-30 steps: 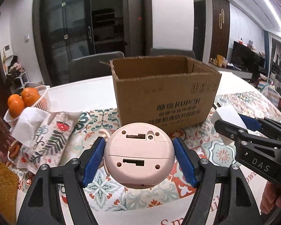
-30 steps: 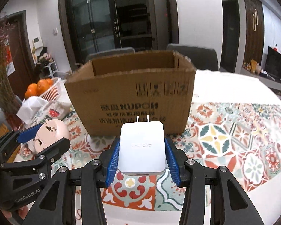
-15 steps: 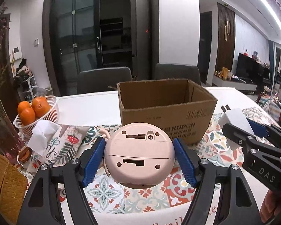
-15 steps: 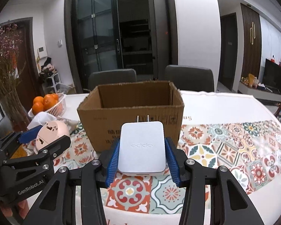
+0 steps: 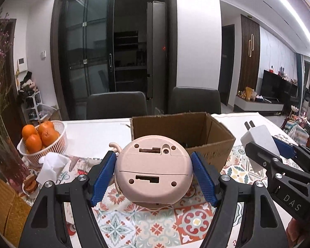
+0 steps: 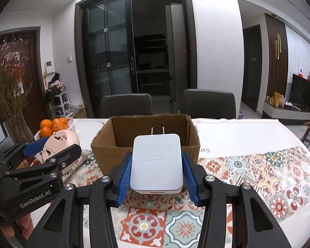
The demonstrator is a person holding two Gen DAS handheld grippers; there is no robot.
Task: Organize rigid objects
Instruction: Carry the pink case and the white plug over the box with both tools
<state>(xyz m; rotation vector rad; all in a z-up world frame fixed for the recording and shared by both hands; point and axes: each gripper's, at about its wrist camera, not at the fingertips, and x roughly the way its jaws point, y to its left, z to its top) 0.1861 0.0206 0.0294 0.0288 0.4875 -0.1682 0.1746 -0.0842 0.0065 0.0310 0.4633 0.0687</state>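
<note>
My left gripper (image 5: 154,170) is clenched on a round pink device (image 5: 154,170), its blue pads pressing both sides, flat underside facing me, held above the patterned tablecloth (image 5: 155,225) on the near side of the cardboard box (image 5: 208,142). My right gripper (image 6: 157,171) grips a white charger (image 6: 157,161), pads tight on its long edges, two prongs pointing toward the box (image 6: 146,155), also held above the cloth just before the box. The box stands open-topped on the table. Left of the box sits a white basket of oranges (image 5: 40,138) with a crumpled tissue (image 5: 49,165) in front. Beyond the box stand two dark chairs (image 6: 126,105).
</note>
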